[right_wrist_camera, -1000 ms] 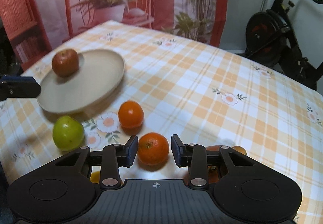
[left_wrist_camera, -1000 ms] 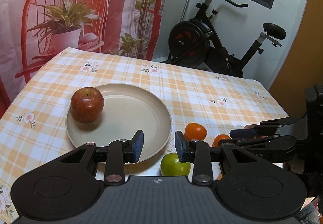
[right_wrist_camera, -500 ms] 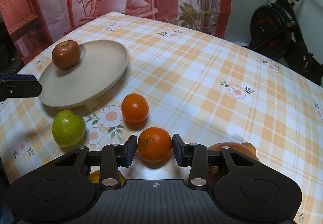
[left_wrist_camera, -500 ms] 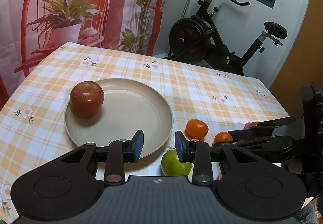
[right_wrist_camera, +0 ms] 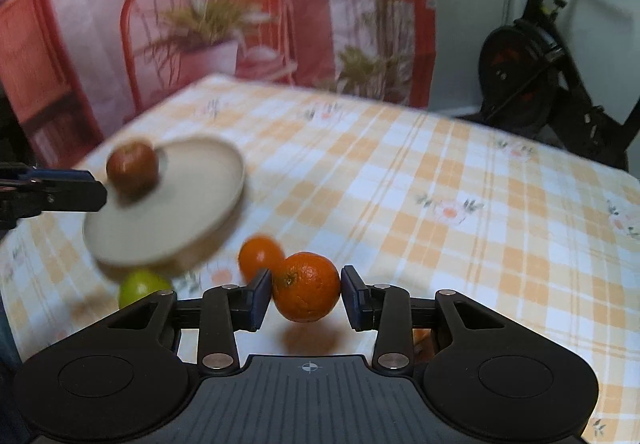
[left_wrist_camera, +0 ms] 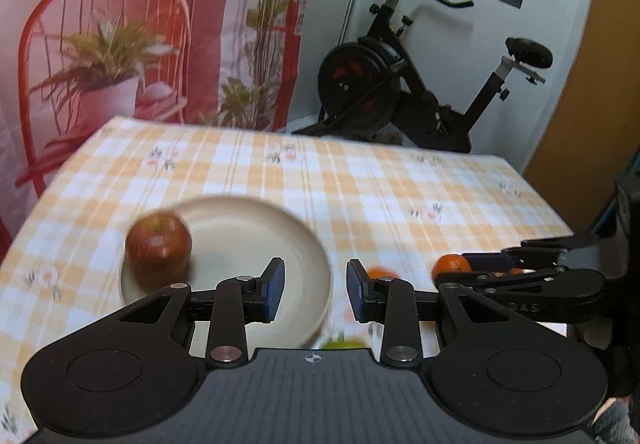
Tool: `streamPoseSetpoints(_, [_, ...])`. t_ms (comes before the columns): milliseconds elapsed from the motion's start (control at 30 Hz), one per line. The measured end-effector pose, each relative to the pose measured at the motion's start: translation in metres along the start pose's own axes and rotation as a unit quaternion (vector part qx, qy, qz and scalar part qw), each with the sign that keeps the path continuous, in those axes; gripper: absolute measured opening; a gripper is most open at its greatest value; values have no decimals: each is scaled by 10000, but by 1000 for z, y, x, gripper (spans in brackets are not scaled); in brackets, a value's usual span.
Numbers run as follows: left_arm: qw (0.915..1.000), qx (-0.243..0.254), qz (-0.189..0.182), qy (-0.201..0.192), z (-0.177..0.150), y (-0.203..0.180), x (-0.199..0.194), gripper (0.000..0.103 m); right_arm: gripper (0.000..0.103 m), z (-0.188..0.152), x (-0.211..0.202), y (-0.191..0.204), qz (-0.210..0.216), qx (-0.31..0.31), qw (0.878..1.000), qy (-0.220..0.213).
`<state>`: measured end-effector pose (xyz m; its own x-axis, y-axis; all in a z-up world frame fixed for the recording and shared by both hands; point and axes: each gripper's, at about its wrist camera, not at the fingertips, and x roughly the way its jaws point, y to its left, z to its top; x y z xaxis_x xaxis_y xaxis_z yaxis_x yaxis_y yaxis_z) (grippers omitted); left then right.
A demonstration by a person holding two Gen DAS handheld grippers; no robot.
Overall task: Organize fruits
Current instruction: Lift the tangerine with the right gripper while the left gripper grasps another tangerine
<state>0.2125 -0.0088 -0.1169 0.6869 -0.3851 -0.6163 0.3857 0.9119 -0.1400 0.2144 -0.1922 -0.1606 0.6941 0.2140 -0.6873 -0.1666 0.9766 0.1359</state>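
Right gripper [right_wrist_camera: 306, 294] clamps an orange [right_wrist_camera: 306, 287] between its pads, lifted clear of the tablecloth [right_wrist_camera: 460, 244]; the plate [right_wrist_camera: 208, 203], bearing a red apple [right_wrist_camera: 133, 167], lies ahead to the left; left gripper [left_wrist_camera: 315, 290], jaws apart and empty, hovers nearer that plate.

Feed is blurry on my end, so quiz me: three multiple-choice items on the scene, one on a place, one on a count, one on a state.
1. Where is the red apple?
A. on the plate
B. on the cloth
C. in the left gripper

2. How many oranges show in the right wrist view?
A. one
B. two
C. four

3. What is the right gripper doing?
A. hanging open and empty
B. shut on the orange
C. gripping the plate

Answers:
1. A, it sits at the plate edge.
2. B, the orange in the jaws and another orange behind it.
3. B, both pads press its sides.
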Motion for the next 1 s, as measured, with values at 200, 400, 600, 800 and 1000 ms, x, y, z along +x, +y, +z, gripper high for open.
streamPoseSetpoints(200, [9992,229,-89,-316,36,-9,2,36,35,23,-28,-19,-73,228,9978,-613])
streamPoseSetpoints(400, [9954,749,-559,196,33,-32,39,38,35,27,-36,-32,-93,384,9962,-782])
streamPoseSetpoints(600, [9839,1373,-770,845,8,-52,85,38,35,17,-33,-41,-38,575,9957,-730])
streamPoseSetpoints(800, [9779,1509,-906,1126,1,-54,108,38,35,9,-29,-49,-24,711,9952,-669])
streamPoseSetpoints(1000, [9745,1563,-900,1338,0,-58,121,48,35,5,-26,-53,-4,801,9948,-624])
